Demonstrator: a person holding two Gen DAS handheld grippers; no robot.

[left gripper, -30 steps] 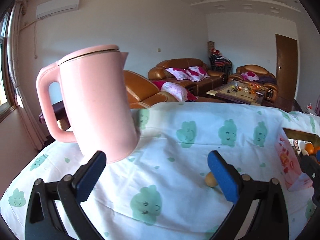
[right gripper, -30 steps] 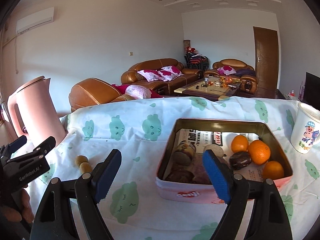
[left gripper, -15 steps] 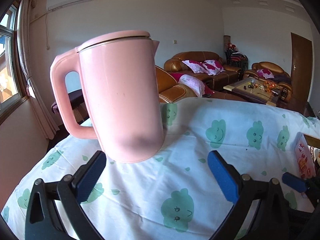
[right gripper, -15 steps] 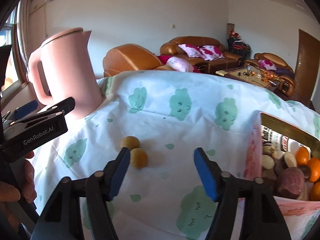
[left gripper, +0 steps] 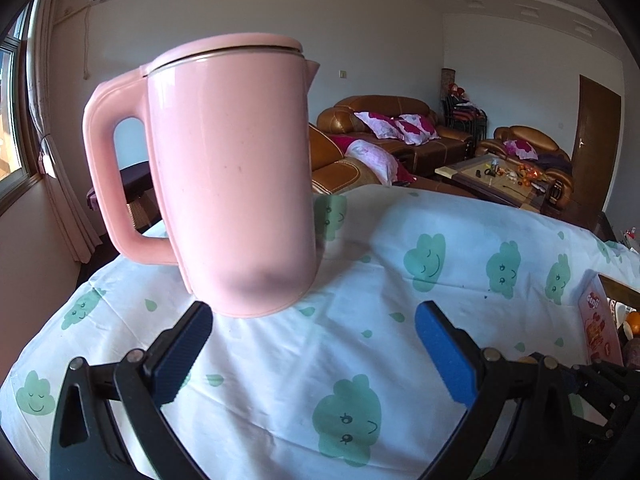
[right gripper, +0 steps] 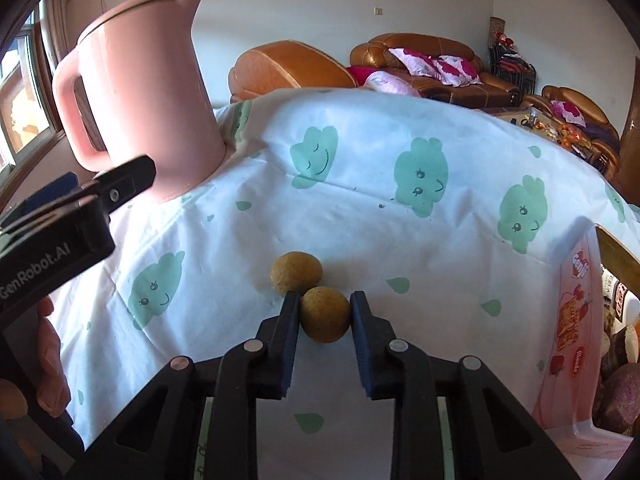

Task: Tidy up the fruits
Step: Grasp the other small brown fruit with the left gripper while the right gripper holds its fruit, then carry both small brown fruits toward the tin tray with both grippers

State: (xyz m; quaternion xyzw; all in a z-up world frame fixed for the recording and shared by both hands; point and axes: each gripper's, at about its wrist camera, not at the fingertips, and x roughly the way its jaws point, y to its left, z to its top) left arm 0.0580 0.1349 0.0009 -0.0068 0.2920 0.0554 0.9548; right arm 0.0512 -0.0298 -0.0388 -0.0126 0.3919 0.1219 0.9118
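Note:
Two small yellow-brown round fruits lie touching on the cloud-print tablecloth (right gripper: 360, 184). My right gripper (right gripper: 325, 312) has its blue pads closed against the near fruit (right gripper: 325, 316); the far fruit (right gripper: 296, 273) sits just beyond the left pad. The pink tin box (right gripper: 576, 340) at the right holds dark purple fruits (right gripper: 618, 396); its wall also shows in the left wrist view (left gripper: 598, 328), with an orange (left gripper: 633, 319). My left gripper (left gripper: 314, 350) is open and empty, facing the pink kettle (left gripper: 236, 184).
The pink kettle (right gripper: 144, 92) stands at the table's far left corner. The left gripper's body (right gripper: 60, 240) and the hand holding it sit at the left of the right wrist view. Sofas and a coffee table lie beyond the table.
My right gripper swung left from the box, came down to the two fruits and closed on the near one. My left gripper moved closer to the kettle and stayed open.

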